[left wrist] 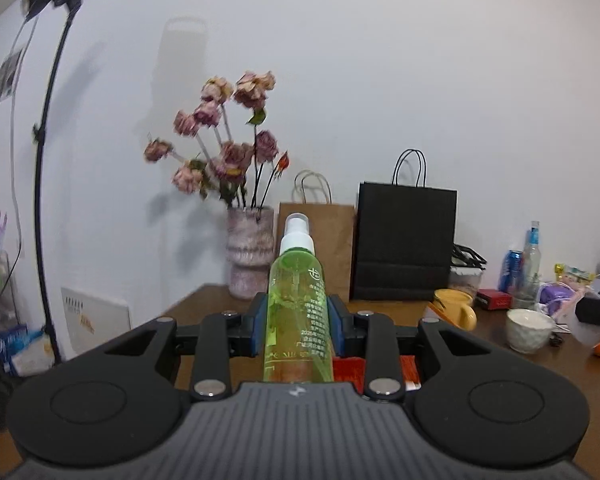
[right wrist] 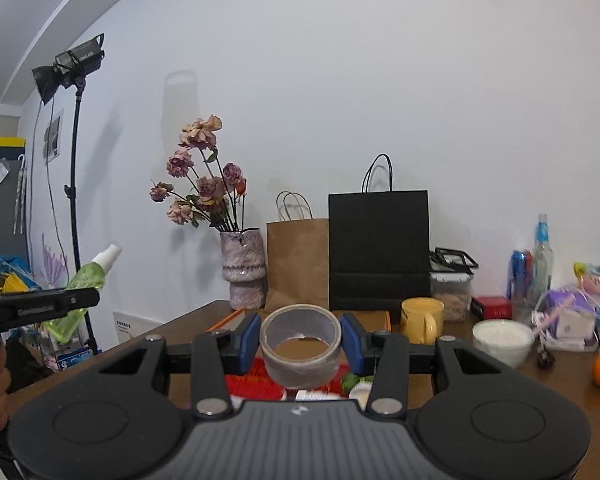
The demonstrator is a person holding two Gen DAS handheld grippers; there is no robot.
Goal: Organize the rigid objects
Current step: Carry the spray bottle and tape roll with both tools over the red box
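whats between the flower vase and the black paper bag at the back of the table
A brown paper bag stands between the vase and the black bag, against the wall. The right wrist view shows it whole; in the left wrist view the held spray bottle partly covers it.

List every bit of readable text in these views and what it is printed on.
"2025": green spray bottle, amid small print otherwise too blurred to read.
Red box: lettering too small.
Blue can: unreadable.
White board at the wall: print blurred.
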